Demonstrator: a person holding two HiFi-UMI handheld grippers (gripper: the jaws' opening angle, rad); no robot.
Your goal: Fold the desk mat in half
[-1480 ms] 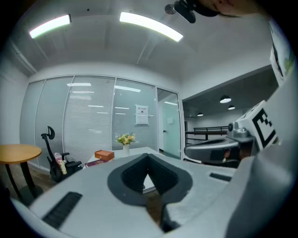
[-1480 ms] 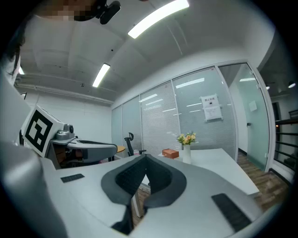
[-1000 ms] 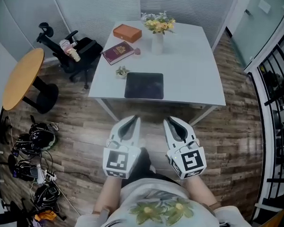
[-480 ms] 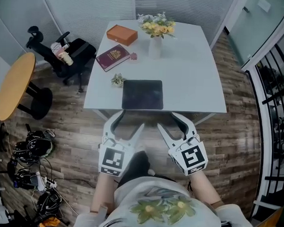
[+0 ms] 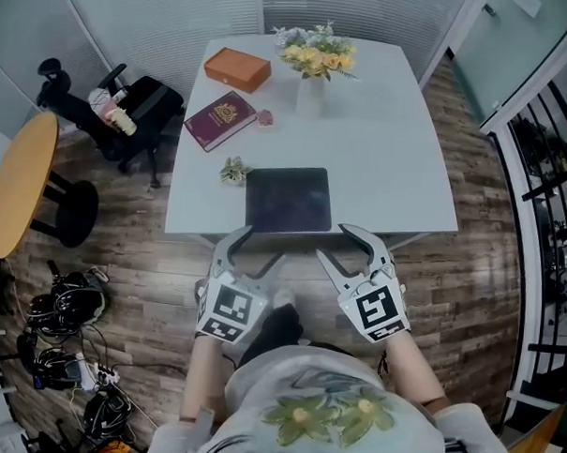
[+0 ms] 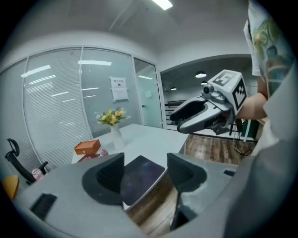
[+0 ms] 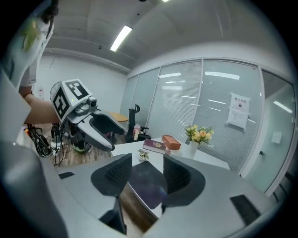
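A dark desk mat [image 5: 287, 199] lies flat at the near edge of the white table [image 5: 390, 150]. Both grippers hang in the air over the wooden floor, just short of that edge. My left gripper [image 5: 256, 248] points at the mat's near left corner and my right gripper [image 5: 337, 244] at its near right corner. Both sets of jaws are opening, with nothing between them. The left gripper view frames the mat [image 6: 142, 179] between its own jaws [image 6: 144, 172], with the right gripper [image 6: 205, 114] beyond. The right gripper view shows the mat [image 7: 146, 183] past its jaws [image 7: 146, 174].
On the table stand a vase of flowers [image 5: 313, 77], an orange box [image 5: 237, 69], a maroon book [image 5: 220, 119] and a small ornament [image 5: 233, 170] beside the mat's left corner. An office chair [image 5: 120, 106], a round wooden table [image 5: 18, 181] and floor cables [image 5: 69, 305] are left.
Both grippers went from shut to wide open. The person has stepped closer, so the table's near edge and the mat now sit just ahead of the jaws.
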